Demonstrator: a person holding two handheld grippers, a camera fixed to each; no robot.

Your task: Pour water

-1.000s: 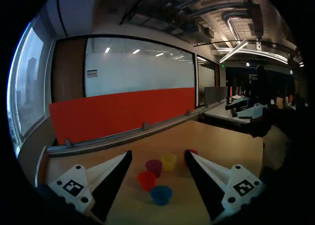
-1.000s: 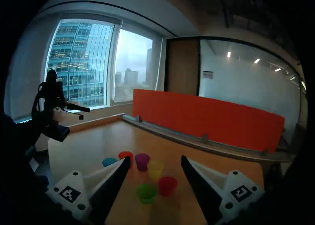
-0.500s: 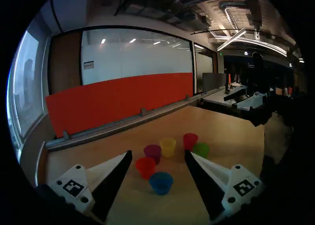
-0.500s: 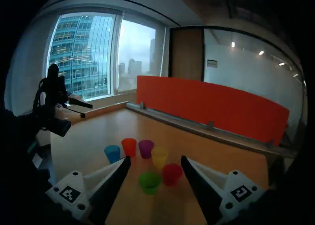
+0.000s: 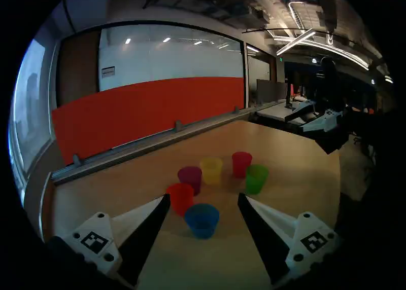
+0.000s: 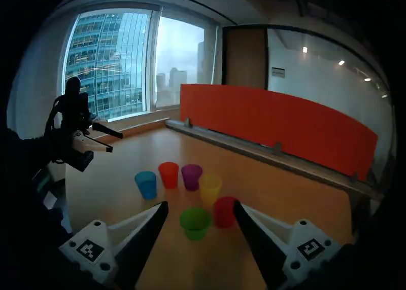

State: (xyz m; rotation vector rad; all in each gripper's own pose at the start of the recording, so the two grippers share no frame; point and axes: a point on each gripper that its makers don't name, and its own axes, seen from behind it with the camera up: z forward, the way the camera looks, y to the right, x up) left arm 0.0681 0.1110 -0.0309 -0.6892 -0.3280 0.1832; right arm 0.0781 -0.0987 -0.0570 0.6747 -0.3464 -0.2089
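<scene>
Hand-held grippers [image 5: 202, 195] [image 6: 199, 203] wide-jawed, empty.

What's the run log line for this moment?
stage: pre-grasp | left gripper: open, blue cup ahead | right gripper: open, green cup ahead | cups: six on table

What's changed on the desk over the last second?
The left gripper and right gripper tipped down or drew back, so the cups sit higher in both views; the green cup emerged from behind a finger. Nothing grasped; both stay open, cups unmoved.
</scene>
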